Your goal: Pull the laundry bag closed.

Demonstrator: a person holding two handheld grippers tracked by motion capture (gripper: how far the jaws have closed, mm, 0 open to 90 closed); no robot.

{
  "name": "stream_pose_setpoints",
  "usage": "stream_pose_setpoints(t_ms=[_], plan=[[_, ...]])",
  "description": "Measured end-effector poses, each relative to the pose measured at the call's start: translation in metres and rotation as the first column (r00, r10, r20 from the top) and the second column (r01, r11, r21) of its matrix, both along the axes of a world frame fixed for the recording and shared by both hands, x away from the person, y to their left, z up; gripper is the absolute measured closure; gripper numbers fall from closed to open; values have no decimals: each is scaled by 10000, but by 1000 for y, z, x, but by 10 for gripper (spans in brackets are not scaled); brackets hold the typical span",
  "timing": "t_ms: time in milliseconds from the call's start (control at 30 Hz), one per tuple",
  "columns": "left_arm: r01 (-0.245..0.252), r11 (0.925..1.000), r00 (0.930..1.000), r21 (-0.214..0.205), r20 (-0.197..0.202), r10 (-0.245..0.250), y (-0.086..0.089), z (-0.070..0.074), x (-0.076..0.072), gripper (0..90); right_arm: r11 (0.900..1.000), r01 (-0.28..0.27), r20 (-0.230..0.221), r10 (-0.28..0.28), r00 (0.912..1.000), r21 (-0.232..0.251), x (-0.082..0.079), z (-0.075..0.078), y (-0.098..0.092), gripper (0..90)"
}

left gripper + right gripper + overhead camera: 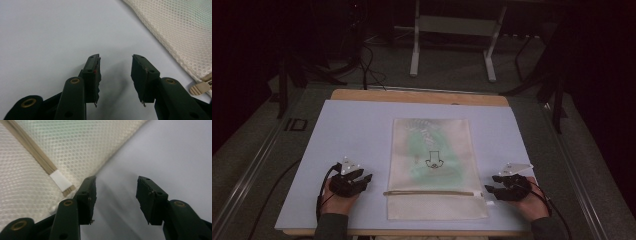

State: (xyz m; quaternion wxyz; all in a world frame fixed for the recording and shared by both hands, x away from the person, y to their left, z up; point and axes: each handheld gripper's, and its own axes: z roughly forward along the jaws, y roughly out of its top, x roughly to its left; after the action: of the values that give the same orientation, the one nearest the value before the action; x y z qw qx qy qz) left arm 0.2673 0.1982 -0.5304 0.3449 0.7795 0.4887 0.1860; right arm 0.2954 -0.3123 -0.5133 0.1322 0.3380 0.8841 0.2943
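Bare counter (352, 130) lies open ahead of the left tool (362, 181) and beyond the right tool (492, 186). Between them the flat mesh bag (432, 165) spreads, its zipper (427, 192) level with both tools.

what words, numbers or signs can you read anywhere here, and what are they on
None can be read.
mesh bag: a small black line drawing on what lies inside it, plus pale marks higher up, too blurred to read.
table frame: a black outlined mark at the far left, not legible.

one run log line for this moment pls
left gripper: open, empty, left of mesh bag | right gripper: open, empty, near zipper end | bag flat on table
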Motion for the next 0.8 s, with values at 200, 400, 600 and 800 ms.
stream_pose_setpoints(t_ms=[200,400,600,800], plan=[[-49,10000,10000,-6,22,49,0,0,-1,577,9992,-361,-27,360,9993,-160,1,7,7,506],[-76,10000,10000,-4,24,76,0,0,-1,573,9963,-808,-123,805,9967,-281,1,11,17,517],[-136,9999,9999,-52,39,136,1,0,-1,572,9922,-1208,-165,1204,9926,-308,2,15,25,524],[-148,9999,9999,-35,38,148,1,0,-1,572,9876,-1520,-212,1513,9883,-394,3,17,32,526]])
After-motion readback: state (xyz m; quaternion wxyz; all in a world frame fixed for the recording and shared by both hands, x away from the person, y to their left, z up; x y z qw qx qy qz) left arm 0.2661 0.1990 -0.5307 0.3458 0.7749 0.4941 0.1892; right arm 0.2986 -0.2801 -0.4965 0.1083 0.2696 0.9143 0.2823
